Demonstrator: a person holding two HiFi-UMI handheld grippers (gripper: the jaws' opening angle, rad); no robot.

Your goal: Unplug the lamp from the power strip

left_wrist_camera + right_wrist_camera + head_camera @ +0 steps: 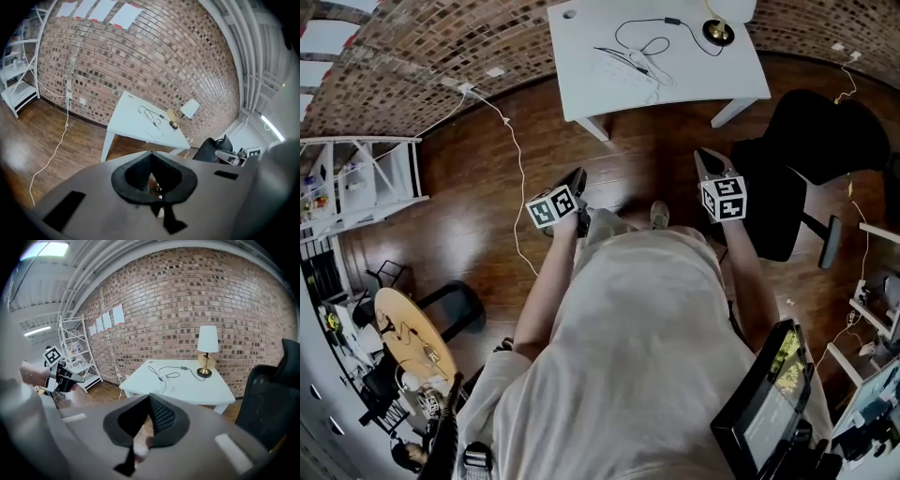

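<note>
Brass-footed lamp (207, 339) on smooth white table (197, 389)

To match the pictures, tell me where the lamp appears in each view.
Head view: lamp at the top edge, on the far right corner of the white table.
Left gripper view: lamp right of centre, at the table's far end.
Right gripper view: lamp right of centre, upright on the table.
Shared landmark: the white table.
</note>
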